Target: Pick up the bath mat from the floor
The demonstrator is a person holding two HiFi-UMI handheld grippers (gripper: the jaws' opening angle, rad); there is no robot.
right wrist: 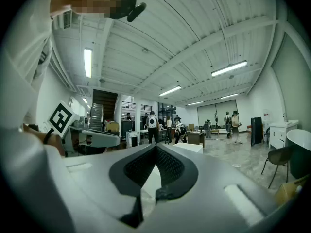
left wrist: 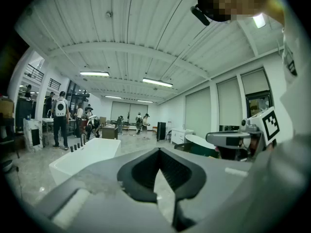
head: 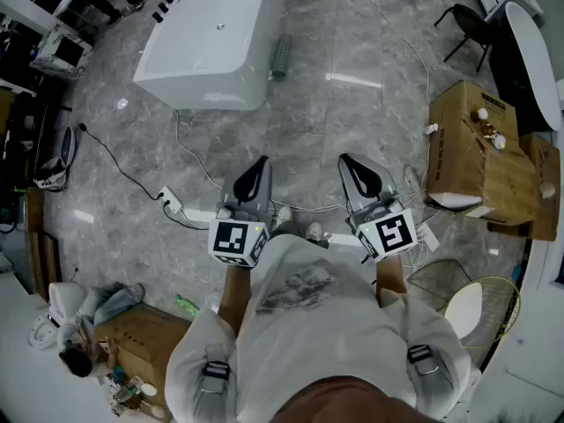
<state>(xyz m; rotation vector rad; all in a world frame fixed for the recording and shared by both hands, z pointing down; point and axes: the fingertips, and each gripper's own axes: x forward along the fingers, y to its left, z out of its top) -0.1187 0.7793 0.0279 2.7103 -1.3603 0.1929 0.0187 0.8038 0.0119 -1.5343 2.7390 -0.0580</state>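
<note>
Grey ribbed bath mat (head: 281, 57), a narrow dark strip, lies on marble-look tile floor (head: 352, 122) just beside white rectangular bathtub (head: 207, 38), well ahead of both tools. L gripper (head: 259, 166) & R gripper (head: 350, 162): jaws closed, nothing betw. them, side by side, approx. level.

We find the bath mat (head: 281, 57) as a narrow, dark grey, ribbed strip (rolled or folded, we cannot tell) lying lengthwise on the grey marbled floor (head: 352, 139), just beside the long side of the white bathtub (head: 207, 42).
</note>
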